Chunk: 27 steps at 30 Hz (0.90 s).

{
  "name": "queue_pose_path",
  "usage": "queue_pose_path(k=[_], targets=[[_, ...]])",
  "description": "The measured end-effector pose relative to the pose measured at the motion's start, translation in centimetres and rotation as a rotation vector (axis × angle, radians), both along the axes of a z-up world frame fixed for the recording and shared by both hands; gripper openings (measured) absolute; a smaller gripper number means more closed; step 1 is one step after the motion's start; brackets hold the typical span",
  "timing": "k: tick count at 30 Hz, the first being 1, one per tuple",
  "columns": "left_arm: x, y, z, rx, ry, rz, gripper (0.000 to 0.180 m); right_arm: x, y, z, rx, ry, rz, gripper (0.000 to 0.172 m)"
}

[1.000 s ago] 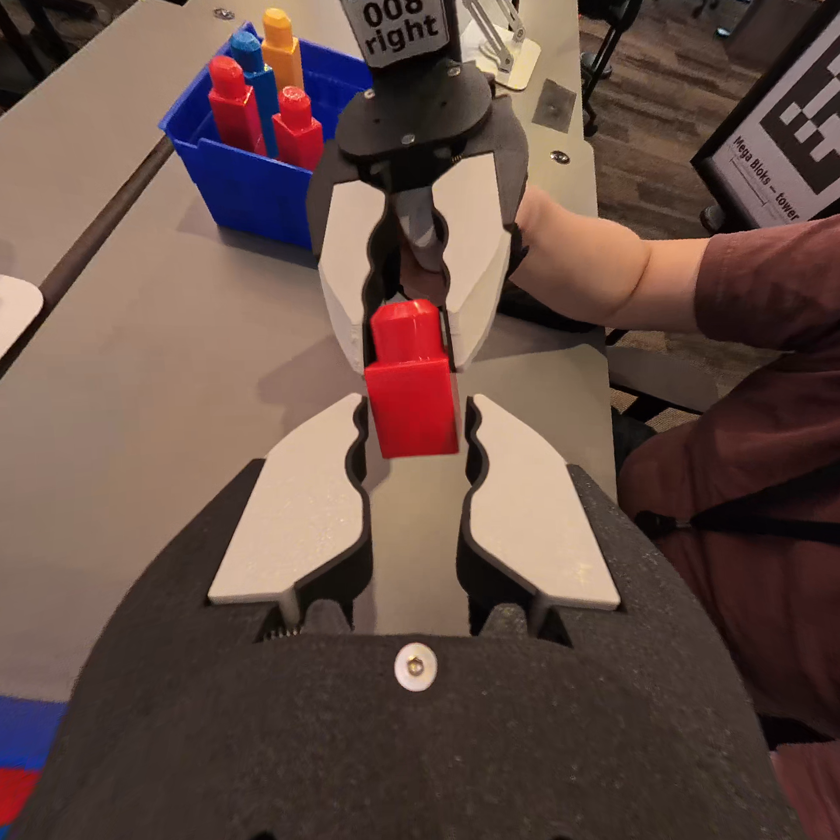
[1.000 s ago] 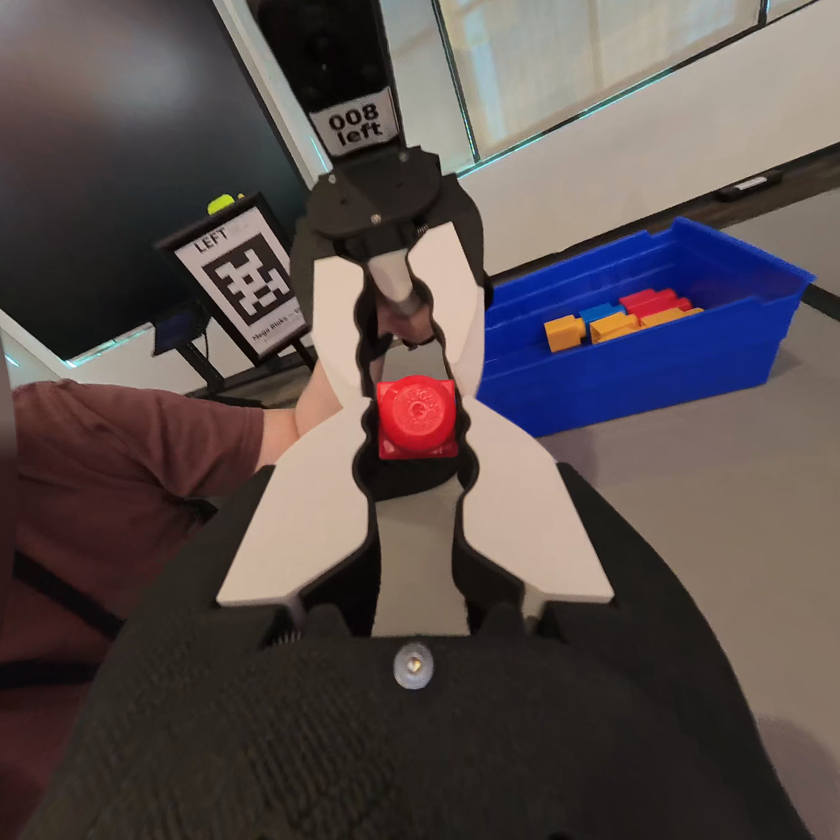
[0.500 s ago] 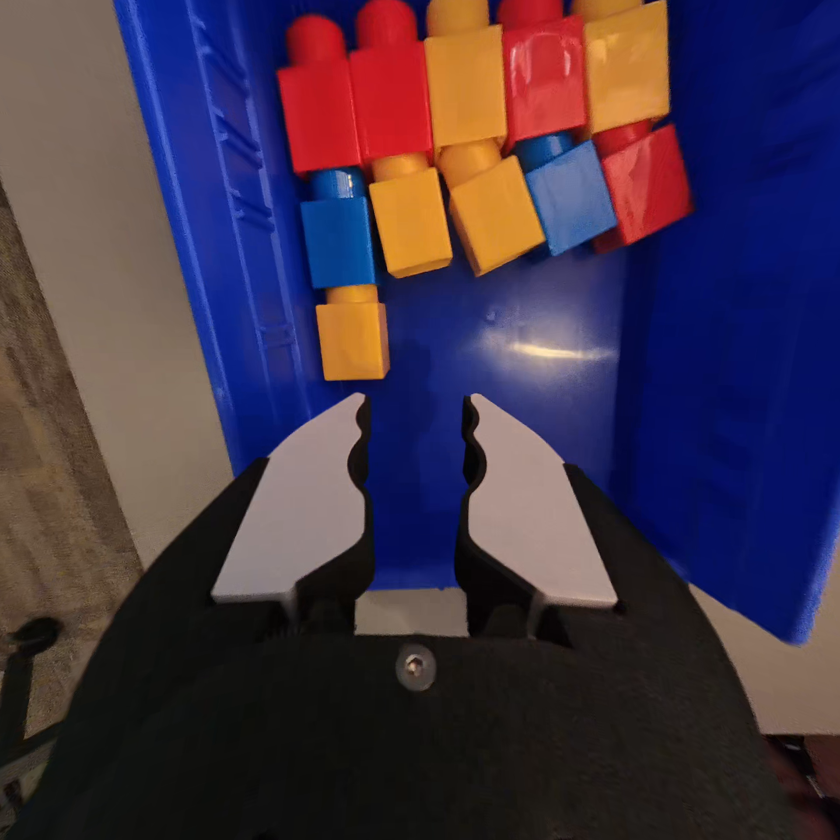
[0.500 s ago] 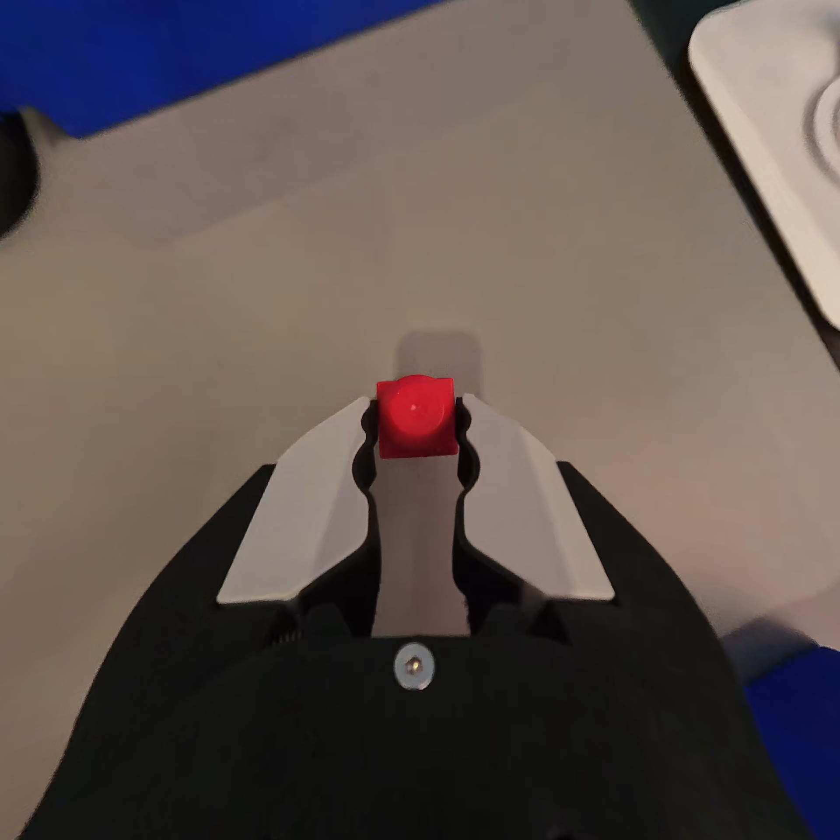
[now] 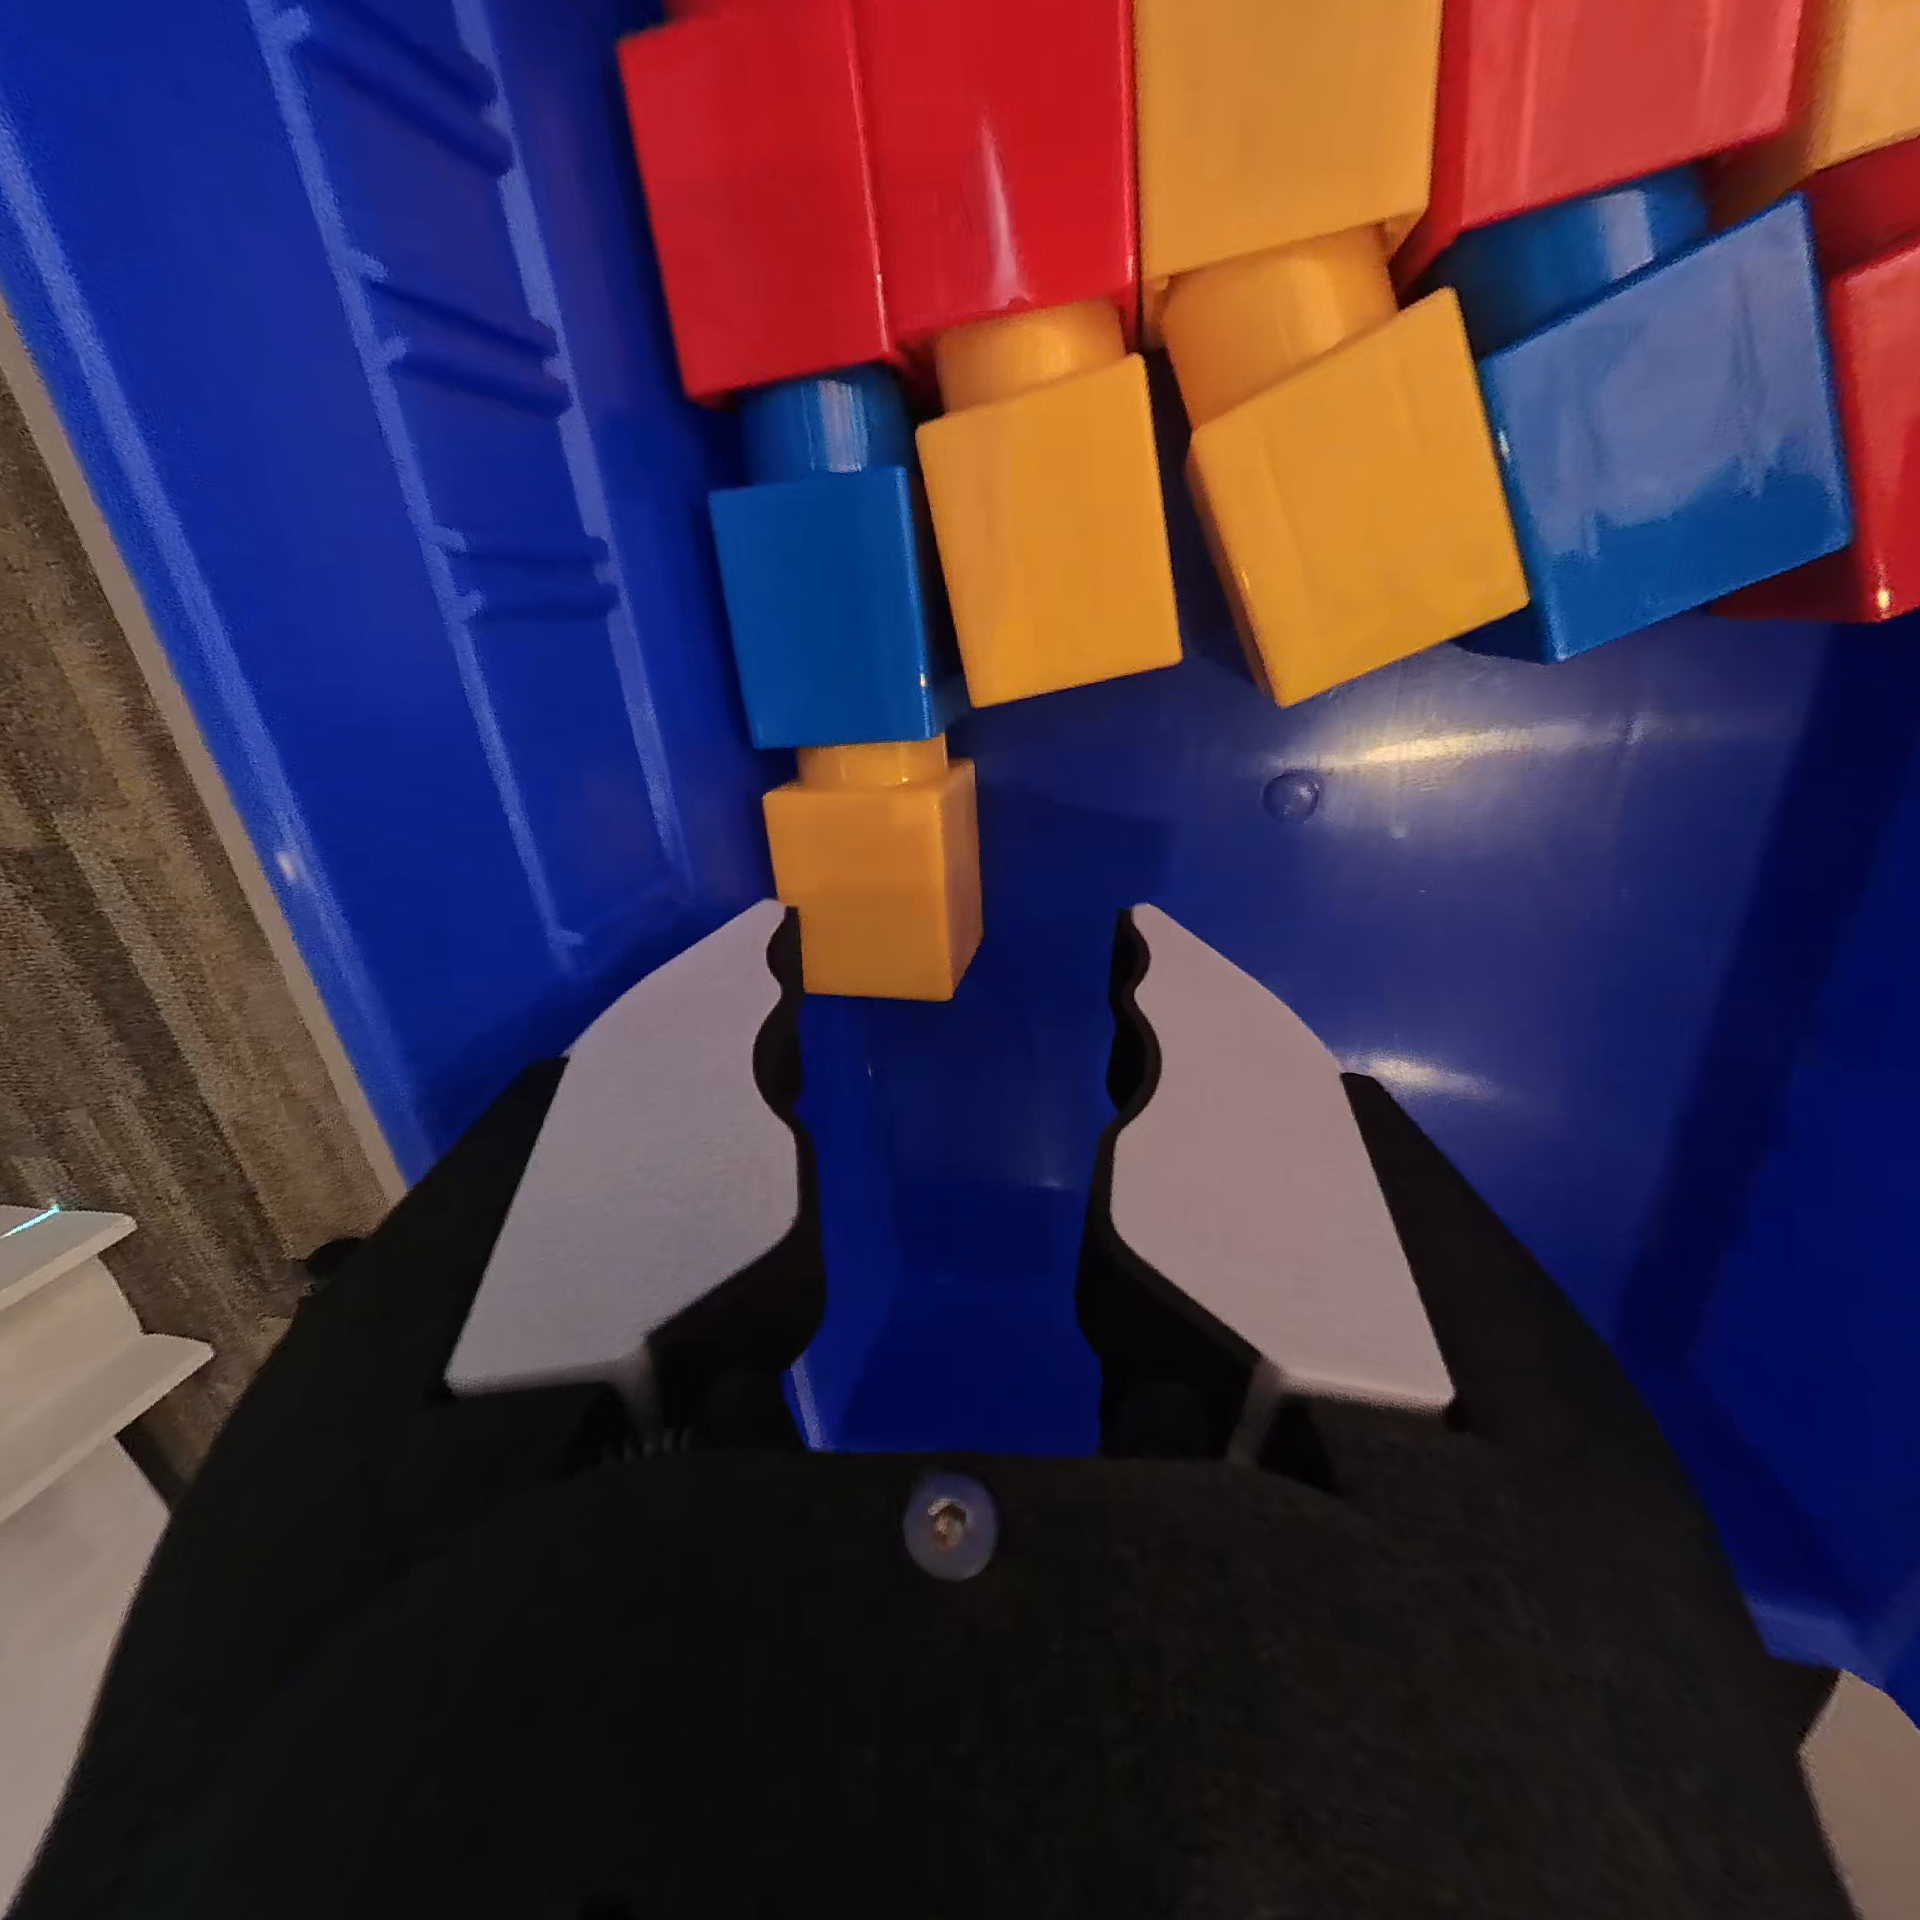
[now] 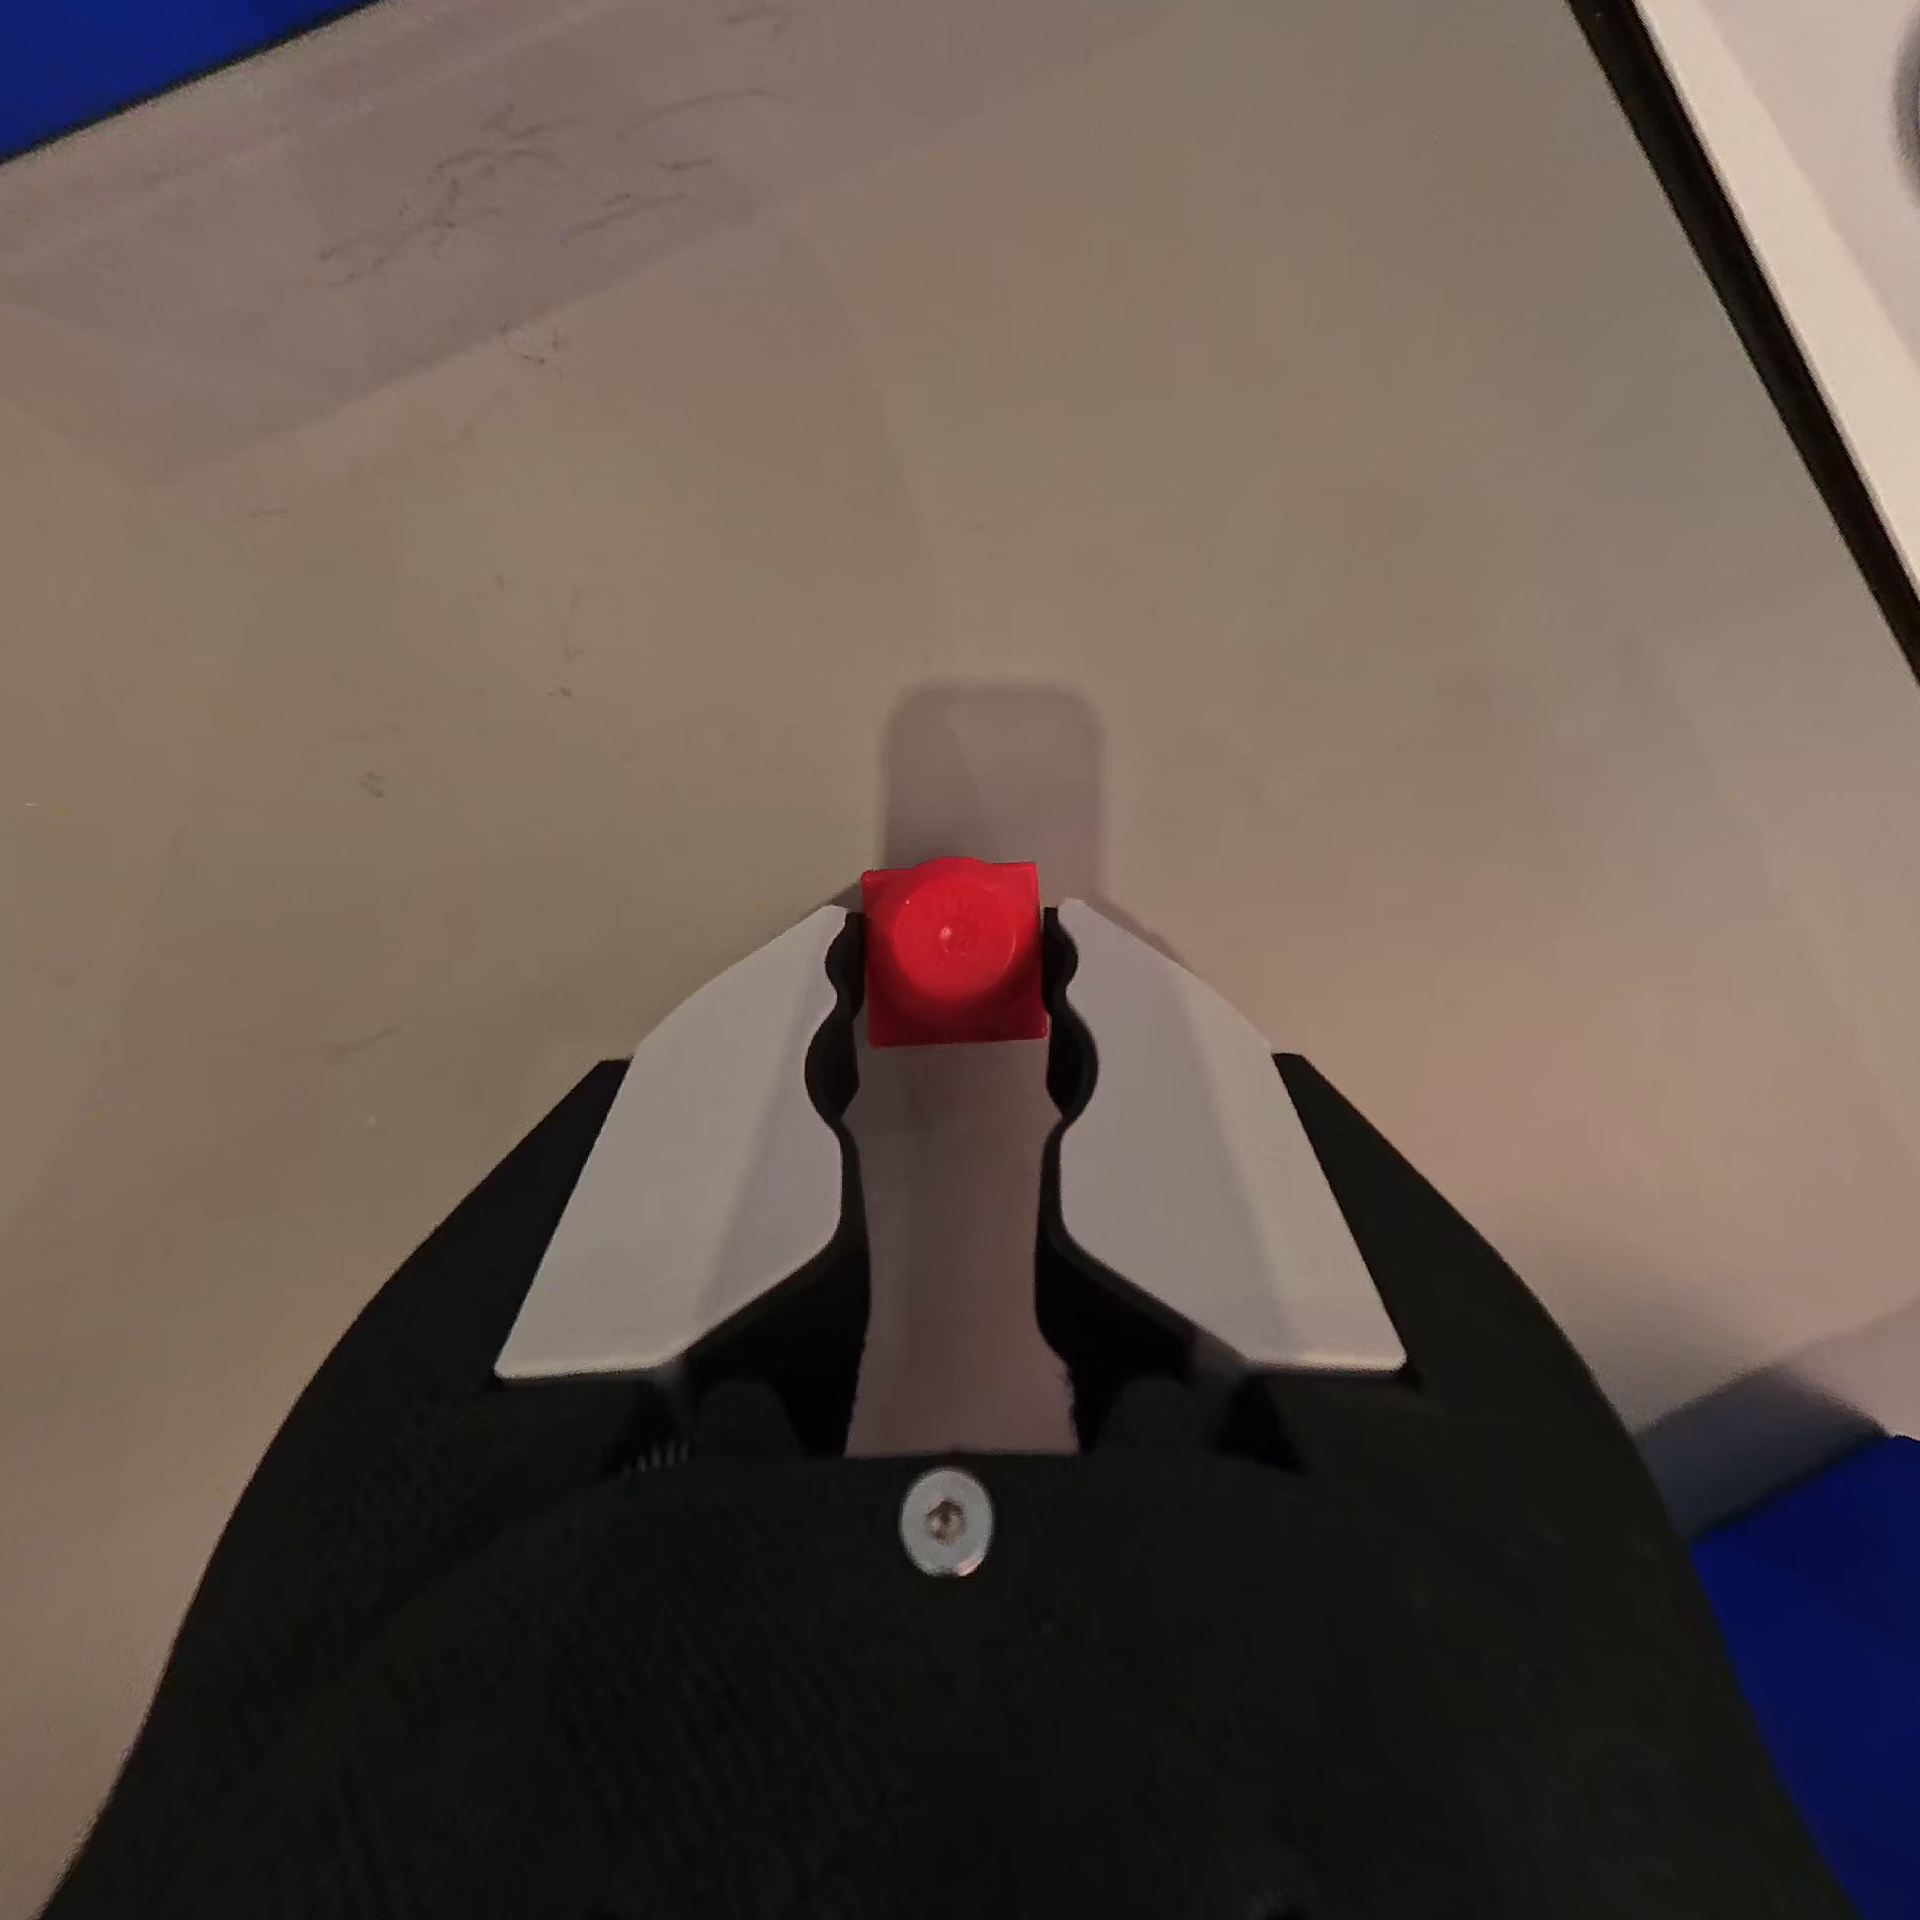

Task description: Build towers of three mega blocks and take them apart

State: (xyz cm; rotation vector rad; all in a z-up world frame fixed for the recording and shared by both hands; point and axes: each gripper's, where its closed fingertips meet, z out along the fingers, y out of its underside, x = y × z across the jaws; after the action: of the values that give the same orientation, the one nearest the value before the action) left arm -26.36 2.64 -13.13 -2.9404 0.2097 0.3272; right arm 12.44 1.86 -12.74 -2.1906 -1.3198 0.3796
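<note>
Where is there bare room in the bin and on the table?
Bin: the floor between the yellow end block and the right wall is bare; the far end is packed with towers. Table: bare all around the red block in the right gripper.

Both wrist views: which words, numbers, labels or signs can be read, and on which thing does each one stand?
No text can be read in either view.
Red block: faint raised marks on its stud, too blurred to read.
Table: thin scribbled marks, no legible letters.
Blue bin and the blocks in it: no writing visible.
</note>
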Motion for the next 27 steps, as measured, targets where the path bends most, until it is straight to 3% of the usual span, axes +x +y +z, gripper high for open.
queue_pose_path(k=[8, 11, 16, 20, 27], targets=[[0.9, -0.9, -0.1, -0.045, 0.007, -0.033, 0.058, -0.1, -0.1, -0.1, 0.001, -0.013, 0.011, 0.034], [1.6, -1.1, 0.2, -0.050, -0.023, -0.039, 0.050, 0.0, -0.1, -0.1, 0.001, -0.014, 0.012, 0.034], [0.1, -0.4, 1.1, 0.021, 0.007, 0.066, 0.066, 0.0, 0.0, -0.2, -0.002, -0.008, 0.010, 0.035], [0.5, -0.8, 0.0, -0.024, -0.059, 0.110, 0.068, 0.0, 0.0, -0.2, 0.004, -0.012, 0.010, 0.041], [0.4, -0.7, -1.7, -0.066, -0.071, 0.148, 0.056, 0.0, -0.1, -0.3, -0.005, -0.021, 0.014, 0.043]])
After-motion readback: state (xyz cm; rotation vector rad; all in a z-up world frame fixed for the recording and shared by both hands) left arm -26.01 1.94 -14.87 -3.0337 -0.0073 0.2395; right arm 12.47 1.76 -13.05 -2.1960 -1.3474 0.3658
